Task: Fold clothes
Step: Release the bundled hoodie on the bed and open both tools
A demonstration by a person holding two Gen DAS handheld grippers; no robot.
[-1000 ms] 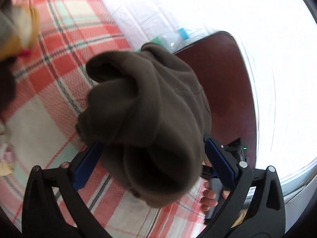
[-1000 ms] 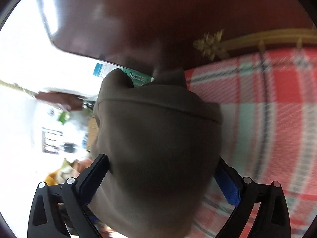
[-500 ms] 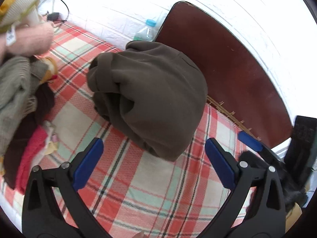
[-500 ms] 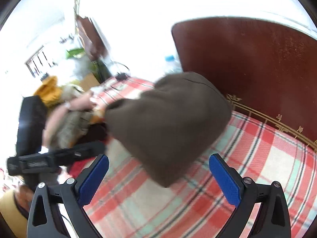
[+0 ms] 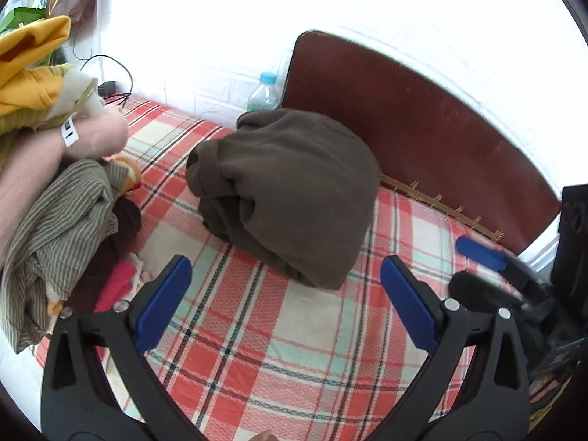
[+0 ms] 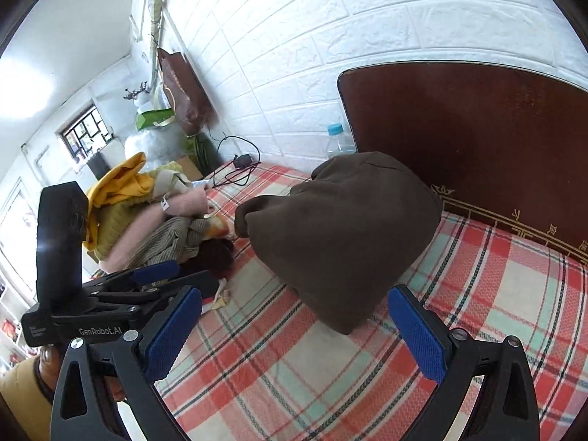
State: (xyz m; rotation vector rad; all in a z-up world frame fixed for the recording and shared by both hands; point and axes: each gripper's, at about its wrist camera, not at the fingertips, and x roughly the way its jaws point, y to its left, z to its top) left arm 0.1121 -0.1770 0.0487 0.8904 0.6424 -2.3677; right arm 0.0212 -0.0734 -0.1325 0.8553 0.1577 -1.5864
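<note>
Brown garment (image 5: 290, 194), folded into a thick bundle, lies on the plaid bed (image 5: 301, 352) by the headboard (image 5: 433, 132), long axis running near-right to far-left, while left claw (image 5: 286, 301) and right claw (image 6: 294, 330) hover apart, empty, on its near side.

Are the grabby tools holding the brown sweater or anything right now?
Nothing is held. Both the left tool and right tool are open, and the folded brown fleece sweater lies on the plaid blanket.

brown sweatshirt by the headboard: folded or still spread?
Folded. The brown sweatshirt sits as a compact bundle on the plaid blanket, layered edges showing on its left side; neither tongs touches it.
</note>
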